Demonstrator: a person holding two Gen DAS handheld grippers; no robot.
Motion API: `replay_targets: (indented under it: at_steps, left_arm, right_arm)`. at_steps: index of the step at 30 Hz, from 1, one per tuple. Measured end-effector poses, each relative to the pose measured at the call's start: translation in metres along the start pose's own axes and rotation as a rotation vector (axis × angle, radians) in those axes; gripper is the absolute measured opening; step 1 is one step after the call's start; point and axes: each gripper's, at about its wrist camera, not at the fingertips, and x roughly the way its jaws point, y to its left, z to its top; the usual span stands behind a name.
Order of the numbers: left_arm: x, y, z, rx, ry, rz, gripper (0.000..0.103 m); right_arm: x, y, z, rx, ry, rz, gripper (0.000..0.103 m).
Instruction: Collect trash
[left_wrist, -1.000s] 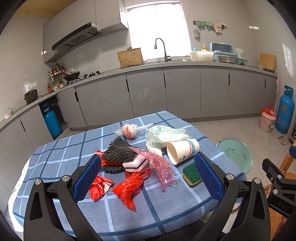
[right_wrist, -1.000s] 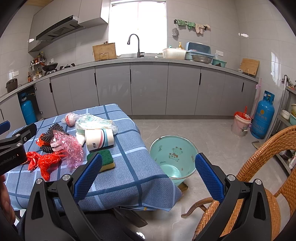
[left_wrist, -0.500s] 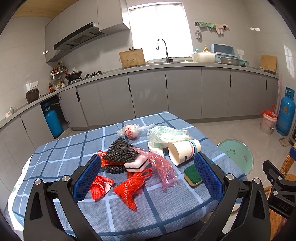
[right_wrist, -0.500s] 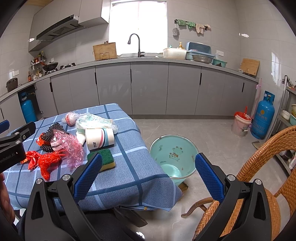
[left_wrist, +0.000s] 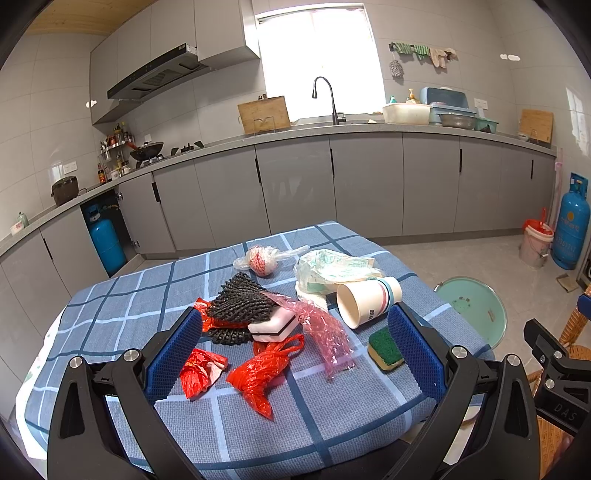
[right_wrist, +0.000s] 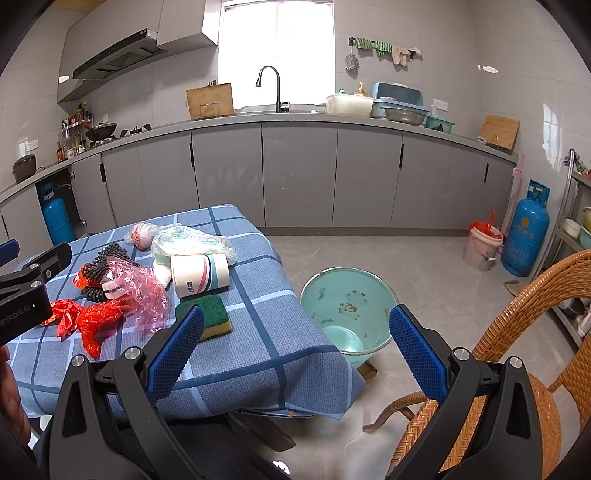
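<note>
Trash lies on the blue checked tablecloth (left_wrist: 122, 317): red plastic bags (left_wrist: 258, 373), a pink plastic wrap (left_wrist: 325, 332), a black mesh scrubber (left_wrist: 240, 302), a white sponge block (left_wrist: 273, 326), a tipped paper cup (left_wrist: 365, 301), a green-yellow sponge (left_wrist: 384, 349), a crumpled white bag (left_wrist: 332, 269) and a small knotted bag (left_wrist: 260, 258). My left gripper (left_wrist: 295, 354) is open and empty, held above the table's near edge. My right gripper (right_wrist: 295, 347) is open and empty, off the table's right corner, above the green basin (right_wrist: 347, 306) on the floor.
A wicker chair (right_wrist: 532, 332) stands at the right. A pink bucket (right_wrist: 482, 247) and a blue gas cylinder (right_wrist: 524, 229) stand by the grey cabinets (right_wrist: 295, 173). Another gas cylinder (left_wrist: 105, 236) stands under the left counter.
Both grippers have drifted only slightly; the left view shifted a little. Nothing on the table has moved and nothing was grasped.
</note>
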Motion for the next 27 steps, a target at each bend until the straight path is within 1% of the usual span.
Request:
replay_targets:
  at_steps: [3, 6, 9, 14, 19, 24, 27]
  left_arm:
    - [0.000, 0.001, -0.001, 0.000, 0.000, 0.005, 0.099]
    - [0.005, 0.014, -0.002, -0.016, 0.002, 0.040, 0.099]
    - [0.019, 0.037, -0.007, -0.047, 0.035, 0.096, 0.099]
    - [0.050, 0.080, -0.023, -0.102, 0.117, 0.207, 0.099]
    - [0.061, 0.106, -0.034, -0.126, 0.160, 0.262, 0.099]
    - [0.071, 0.129, -0.052, -0.174, 0.233, 0.290, 0.099]
    - [0.079, 0.129, -0.063, -0.178, 0.269, 0.283, 0.099]
  right_arm:
    - [0.001, 0.001, -0.001, -0.001, 0.000, 0.002, 0.098]
    - [0.006, 0.001, -0.001, -0.003, 0.003, 0.021, 0.098]
    - [0.015, 0.001, -0.001, -0.002, 0.015, 0.019, 0.098]
    - [0.032, 0.009, 0.002, -0.008, 0.028, 0.040, 0.098]
    - [0.055, 0.029, 0.004, -0.029, 0.055, 0.069, 0.098]
    - [0.079, 0.051, 0.002, -0.064, 0.094, 0.100, 0.098]
    - [0.095, 0.060, 0.000, -0.081, 0.123, 0.108, 0.098]
